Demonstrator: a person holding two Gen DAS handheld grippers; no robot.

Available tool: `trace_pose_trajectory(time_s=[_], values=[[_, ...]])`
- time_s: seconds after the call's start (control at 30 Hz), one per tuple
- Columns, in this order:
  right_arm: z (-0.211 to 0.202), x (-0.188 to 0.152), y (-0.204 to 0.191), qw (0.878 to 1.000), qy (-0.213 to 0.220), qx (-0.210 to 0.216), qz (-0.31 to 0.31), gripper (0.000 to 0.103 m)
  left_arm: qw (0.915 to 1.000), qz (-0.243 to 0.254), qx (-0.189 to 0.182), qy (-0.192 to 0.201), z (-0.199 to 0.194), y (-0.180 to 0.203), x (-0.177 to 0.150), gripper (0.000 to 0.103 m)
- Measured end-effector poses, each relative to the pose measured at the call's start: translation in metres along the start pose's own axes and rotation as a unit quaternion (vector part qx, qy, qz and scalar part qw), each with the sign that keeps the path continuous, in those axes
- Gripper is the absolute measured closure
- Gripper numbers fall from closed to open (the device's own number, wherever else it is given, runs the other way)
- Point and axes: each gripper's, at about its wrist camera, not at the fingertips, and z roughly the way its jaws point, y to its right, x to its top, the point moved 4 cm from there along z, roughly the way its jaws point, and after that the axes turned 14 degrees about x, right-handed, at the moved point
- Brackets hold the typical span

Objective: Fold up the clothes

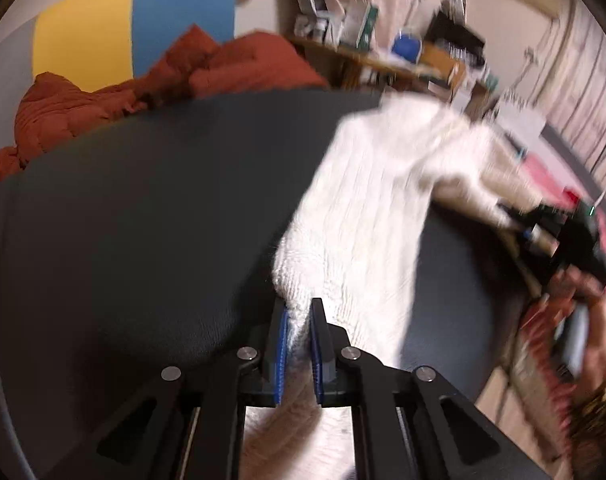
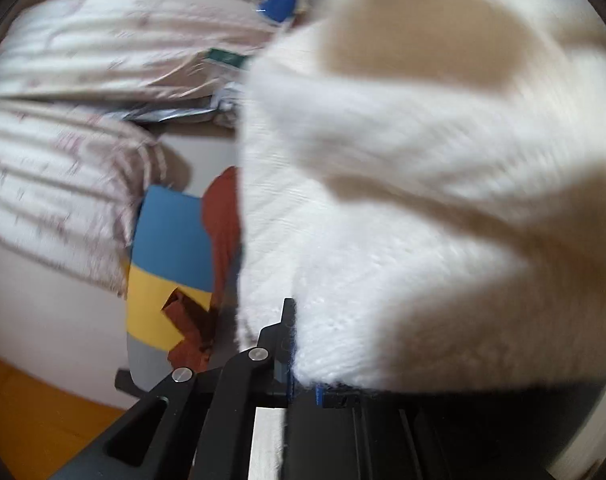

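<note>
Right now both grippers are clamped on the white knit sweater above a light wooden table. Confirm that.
One thing is wrong: the surface is dark, near black, not light wood. The left wrist view shows the left gripper shut on the white knit sweater over the dark table, with the right gripper gripping its far end.

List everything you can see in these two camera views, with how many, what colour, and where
knit garment: one, white, lifted over the dark surface, stretched between both grippers
work surface: one, dark grey, under the garment
quilt: one, rust red, heaped at the surface's far edge
panel: one, yellow and blue, behind the quilt
shelf: one, wooden, cluttered, at the back
curtain: one, pale striped, left in the right wrist view
left gripper: black, blue pads, shut on a garment corner
right gripper: black, shut on the garment's edge
hand: one, blurred, at far right
</note>
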Motion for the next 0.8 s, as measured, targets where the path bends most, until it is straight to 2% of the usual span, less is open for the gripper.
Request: trace_pose_trajectory(time_s=[0.2, 0.3, 0.37, 0.5, 0.63, 0.73, 0.8], values=[[-0.013, -0.017, -0.049, 0.994, -0.046, 0.037, -0.097, 0.096, 0.9972, -0.064, -0.016, 0.037, -0.036, -0.046, 0.016, 0.094], [-0.001, -0.04, -0.088, 0.986, -0.075, 0.062, -0.138, 0.096, 0.9932, -0.102, -0.019, 0.052, -0.053, -0.075, 0.021, 0.094], [0.01, -0.057, -0.114, 0.98, -0.092, 0.075, -0.156, 0.096, 0.9897, -0.128, -0.015, 0.062, -0.063, -0.099, 0.024, 0.094], [0.016, -0.093, -0.136, 0.97, -0.133, 0.103, -0.174, 0.096, 0.984, -0.158, 0.01, 0.082, -0.082, -0.147, 0.025, 0.094], [0.032, -0.139, -0.165, 0.954, -0.177, 0.117, -0.212, 0.097, 0.9768, -0.189, 0.03, 0.097, -0.098, -0.199, 0.022, 0.094], [0.038, -0.162, -0.185, 0.945, -0.186, 0.128, -0.236, 0.097, 0.9702, -0.217, 0.032, 0.102, -0.108, -0.237, 0.017, 0.094], [0.045, -0.159, -0.204, 0.945, -0.177, 0.137, -0.239, 0.097, 0.969, -0.224, 0.029, 0.1, -0.114, -0.249, 0.014, 0.094]])
